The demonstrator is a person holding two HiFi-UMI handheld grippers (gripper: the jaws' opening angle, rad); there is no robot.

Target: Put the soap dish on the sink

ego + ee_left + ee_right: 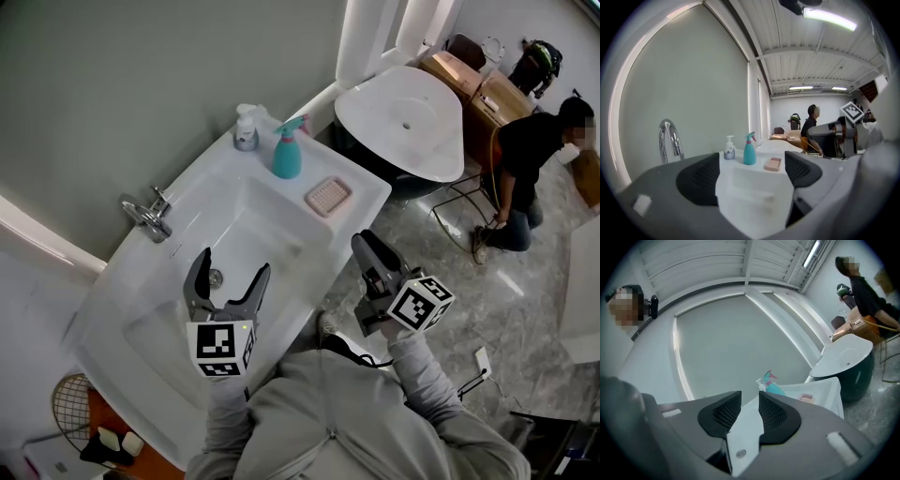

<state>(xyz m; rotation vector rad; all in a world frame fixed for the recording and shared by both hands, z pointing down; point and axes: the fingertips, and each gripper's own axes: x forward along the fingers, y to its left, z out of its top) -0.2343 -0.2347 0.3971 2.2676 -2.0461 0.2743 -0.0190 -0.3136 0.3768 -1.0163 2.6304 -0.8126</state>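
Note:
The pink soap dish [327, 196] [773, 164] [806, 397] lies flat on the right ledge of the white sink [187, 192], beside a teal spray bottle [287, 150]. My left gripper [234, 262] [752, 176] hangs over the basin with its jaws wide apart and nothing between them. My right gripper [361, 242] [750, 411] is off the sink's front right edge, a short way from the dish. Its jaws stand a narrow gap apart and hold nothing.
A chrome faucet [150, 216] stands on the sink's left ledge and a soap dispenser [246, 128] at the back corner. A white bathtub [403, 117] sits to the right. A person [525, 159] bends over near wooden cabinets [478, 84].

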